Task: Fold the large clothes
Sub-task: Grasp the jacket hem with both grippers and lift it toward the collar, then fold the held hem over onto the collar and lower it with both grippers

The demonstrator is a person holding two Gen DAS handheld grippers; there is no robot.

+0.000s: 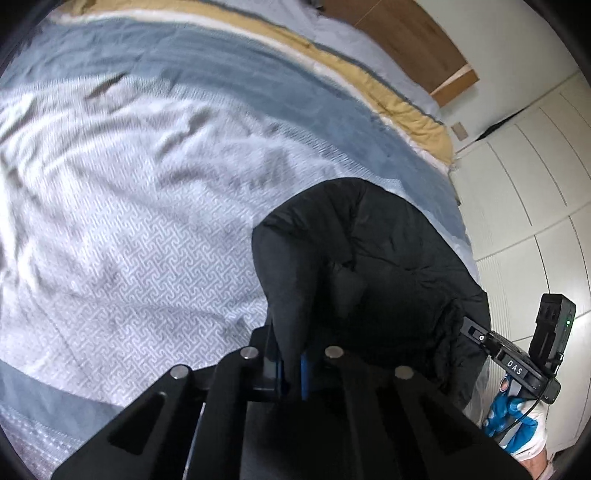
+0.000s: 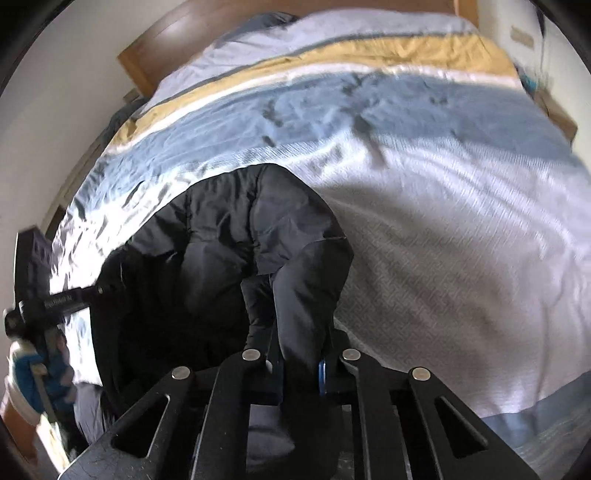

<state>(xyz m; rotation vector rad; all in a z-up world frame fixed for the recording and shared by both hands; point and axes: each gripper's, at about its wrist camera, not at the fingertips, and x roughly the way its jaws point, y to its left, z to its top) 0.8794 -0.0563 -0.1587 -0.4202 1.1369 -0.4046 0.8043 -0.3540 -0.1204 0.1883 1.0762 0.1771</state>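
Note:
A black puffer jacket (image 1: 373, 266) hangs bunched above a bed, held up by both grippers. My left gripper (image 1: 293, 373) is shut on a fold of its black fabric; the blue pads pinch it. My right gripper (image 2: 301, 369) is shut on another fold of the same jacket (image 2: 221, 243). In the left wrist view the right gripper's body (image 1: 517, 362) shows at the right edge, held by a blue-gloved hand. In the right wrist view the left gripper's body (image 2: 48, 302) shows at the left edge. The jacket's lower part is hidden behind the grippers.
The bed's cover (image 1: 129, 221) is white patterned with blue, white and yellow stripes (image 2: 332, 51) toward the wooden headboard (image 1: 402, 33). White wardrobe doors (image 1: 524, 177) stand beside the bed on the right of the left wrist view.

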